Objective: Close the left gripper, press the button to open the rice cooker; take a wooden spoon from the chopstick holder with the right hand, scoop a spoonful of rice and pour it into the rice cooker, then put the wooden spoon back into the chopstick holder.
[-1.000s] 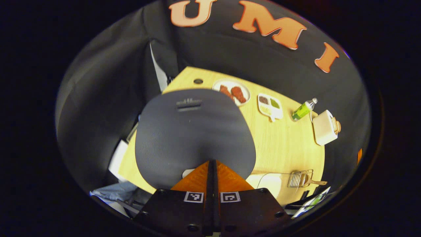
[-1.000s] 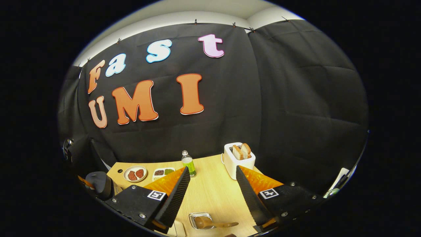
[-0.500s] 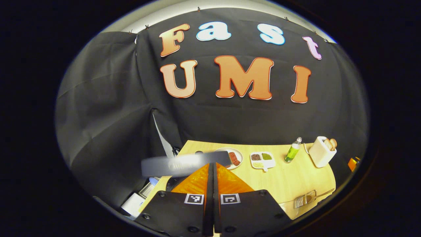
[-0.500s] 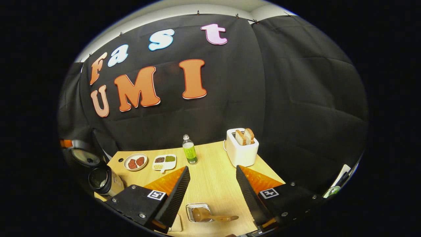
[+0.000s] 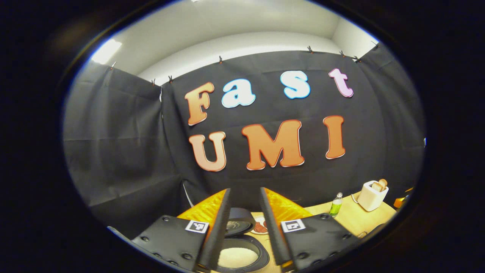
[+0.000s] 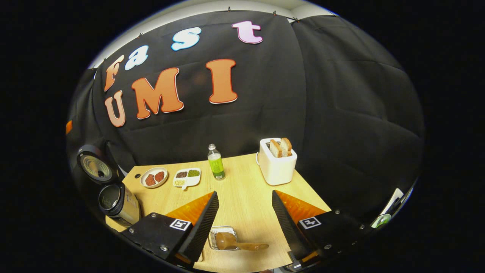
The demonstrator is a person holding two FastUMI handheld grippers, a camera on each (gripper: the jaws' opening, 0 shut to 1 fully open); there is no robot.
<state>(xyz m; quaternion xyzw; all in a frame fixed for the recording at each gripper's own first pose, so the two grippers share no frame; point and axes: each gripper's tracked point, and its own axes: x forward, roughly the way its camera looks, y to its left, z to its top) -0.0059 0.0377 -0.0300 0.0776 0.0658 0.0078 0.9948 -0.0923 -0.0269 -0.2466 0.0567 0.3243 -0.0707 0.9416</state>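
Note:
The rice cooker (image 6: 118,206) stands at the table's left edge with its lid (image 6: 94,168) swung up. In the left gripper view its open pot (image 5: 238,258), pale and grainy inside, and raised lid (image 5: 239,223) sit just below and ahead of my left gripper (image 5: 244,194), which is open and holds nothing. The wooden spoon (image 6: 237,244) lies with its bowl in the wire chopstick holder (image 6: 219,231) near the front edge, handle pointing right. My right gripper (image 6: 244,195) hangs open above it, apart from it.
A plate of meat (image 6: 153,177), a divided dish (image 6: 186,177), a green bottle (image 6: 216,163) and a white toaster (image 6: 277,165) with bread stand along the back of the wooden table (image 6: 246,197). Bottle (image 5: 335,204) and toaster (image 5: 371,195) lie to the right of the left gripper.
The left gripper has lifted off the cooker lid, tilted up and opened; the lid has swung up. The right gripper has eased slightly forward over the holder, still open.

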